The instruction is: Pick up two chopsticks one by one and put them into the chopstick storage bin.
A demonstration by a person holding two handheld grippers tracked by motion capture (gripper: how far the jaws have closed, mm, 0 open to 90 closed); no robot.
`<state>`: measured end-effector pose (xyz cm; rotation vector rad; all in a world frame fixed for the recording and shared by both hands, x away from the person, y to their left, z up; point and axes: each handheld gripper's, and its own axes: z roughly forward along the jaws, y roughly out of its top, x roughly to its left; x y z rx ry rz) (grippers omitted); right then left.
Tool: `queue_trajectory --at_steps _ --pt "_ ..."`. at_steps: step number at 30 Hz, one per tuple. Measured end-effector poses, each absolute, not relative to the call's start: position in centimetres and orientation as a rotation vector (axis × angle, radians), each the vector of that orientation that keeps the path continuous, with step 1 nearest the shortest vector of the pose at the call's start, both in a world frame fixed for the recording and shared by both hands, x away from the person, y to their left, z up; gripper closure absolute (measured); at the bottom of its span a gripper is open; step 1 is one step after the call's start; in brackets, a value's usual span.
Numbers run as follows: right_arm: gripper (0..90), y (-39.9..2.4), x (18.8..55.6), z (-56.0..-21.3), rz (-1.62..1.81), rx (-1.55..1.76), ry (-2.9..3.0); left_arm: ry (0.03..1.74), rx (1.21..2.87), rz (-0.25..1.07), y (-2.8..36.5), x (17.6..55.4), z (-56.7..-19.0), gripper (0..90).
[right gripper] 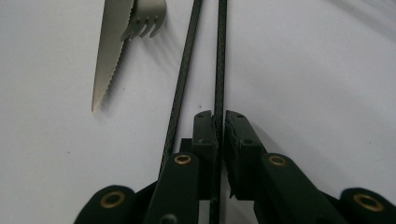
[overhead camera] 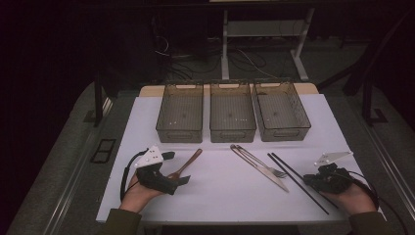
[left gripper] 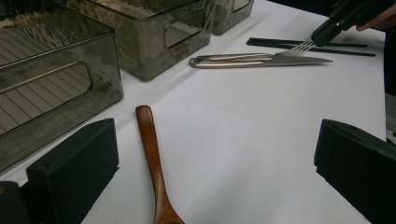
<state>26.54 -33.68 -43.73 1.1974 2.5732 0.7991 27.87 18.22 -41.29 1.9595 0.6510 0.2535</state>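
- The right gripper (right gripper: 218, 116) has its two black jaws pressed together on one black chopstick (right gripper: 218, 56); the thin stick runs straight up between the pads, so the claw is clenched on it.
- The second chopstick (right gripper: 183, 74) lies just beside the held one, on the left of it in the right gripper view, and passes outside the jaws, beside the left one.
- In the high view the right gripper (overhead camera: 313, 180) sits low at the near right part of the white table (overhead camera: 220, 196), over the near part of the pair of chopsticks (overhead camera: 288, 169).
- The knife (right gripper: 108, 60), with its toothed edge, and the fork (right gripper: 147, 16) lie together on the table to the left of the chopsticks, not touching them.
- The left gripper (left gripper: 215, 163) is released: its jaws stand wide apart, and nothing is pressed between them.
- The wooden spoon (left gripper: 152, 158) lies flat on the table between these open jaws, nearer the left jaw, with its handle pointing away toward the bins.
- In the high view the left gripper (overhead camera: 169, 185) is at the near left, just at the bowl end of the spoon (overhead camera: 186, 164).
- Three clear grey bins (overhead camera: 232, 117) stand side by side at the far part of the table, well apart from both grippers.
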Motion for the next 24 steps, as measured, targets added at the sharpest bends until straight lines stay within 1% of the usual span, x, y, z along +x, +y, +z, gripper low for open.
queue_trajectory --at_steps 9,24 --pt "84.5 -33.48 26.40 -43.77 0.782 1.198 2.567 0.648 1.964 0.251 18.16 27.87 -41.30 0.0" --pt "85.4 -33.93 26.51 -43.80 0.836 1.239 2.558 0.648 1.962 0.252 18.17 27.88 -41.31 0.0"
